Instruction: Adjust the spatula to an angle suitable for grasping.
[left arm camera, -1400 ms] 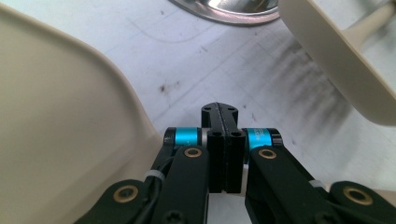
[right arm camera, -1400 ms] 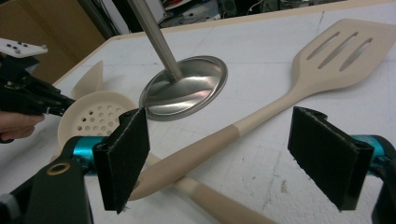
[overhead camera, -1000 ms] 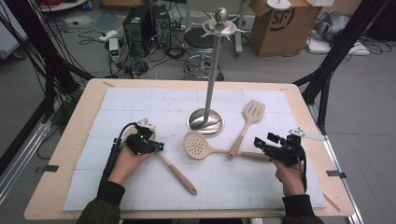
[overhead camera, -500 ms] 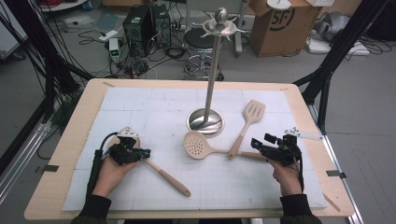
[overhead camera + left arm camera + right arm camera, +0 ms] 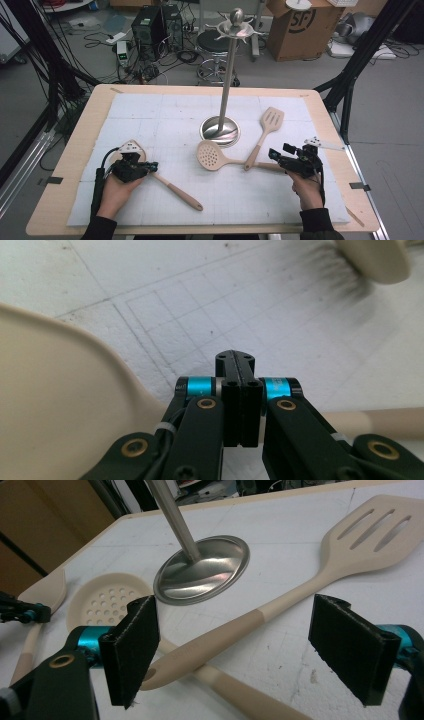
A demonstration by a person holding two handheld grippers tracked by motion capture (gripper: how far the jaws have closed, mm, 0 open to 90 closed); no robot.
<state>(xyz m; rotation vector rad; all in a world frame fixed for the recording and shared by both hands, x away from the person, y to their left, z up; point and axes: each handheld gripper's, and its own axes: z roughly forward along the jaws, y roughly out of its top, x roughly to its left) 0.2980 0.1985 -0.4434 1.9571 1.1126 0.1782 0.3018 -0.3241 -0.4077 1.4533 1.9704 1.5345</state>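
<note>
A beige spoon (image 5: 172,190) lies at the front left, its bowl (image 5: 55,405) beside my left gripper (image 5: 150,166). That gripper's jaws (image 5: 235,390) are shut flat together with nothing seen between the pads, and the spoon's neck runs underneath them. My right gripper (image 5: 279,151) is open at the front right. In the right gripper view (image 5: 240,645) its pads stand on either side of the handle end of a slotted spatula (image 5: 370,535), without touching it. A perforated skimmer (image 5: 210,155) lies with its handle crossing under the spatula's.
A metal utensil stand (image 5: 220,131) with a tall pole and round base is in the middle of the white mat (image 5: 150,115). The wooden table edge (image 5: 75,145) frames the mat. Cables, a stool and boxes sit on the floor beyond.
My left gripper has slid left, and the spoon's bowl went with it, so the spoon now lies farther left. The right gripper has stayed where it was.
</note>
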